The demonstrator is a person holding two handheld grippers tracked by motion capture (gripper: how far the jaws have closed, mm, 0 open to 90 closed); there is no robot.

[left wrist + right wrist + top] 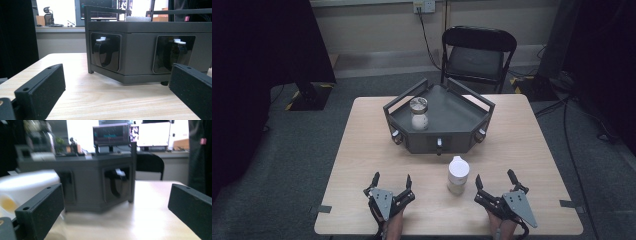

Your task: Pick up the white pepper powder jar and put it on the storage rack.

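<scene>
A dark grey angular tray (452, 120) with raised rails stands at the middle of the wooden table (362, 150). Inside it, at the left, a small jar (418, 113) with a shiny lid stands upright. A white-lidded jar (457, 175) stands on the table in front of the tray. My left gripper (392, 181) rests open near the front edge, left of that jar. My right gripper (496, 177) is open to the jar's right. In the left gripper view the tray front (140, 57) faces the wide-apart jaws. In the right gripper view the white jar (27, 187) is blurred at the left.
A black folding chair (477, 52) stands behind the table. Black curtains hang at both sides, with a stand base (309, 95) on the floor at the left and cables (572, 150) at the right. Small knobs (439, 145) stick out of the tray's front faces.
</scene>
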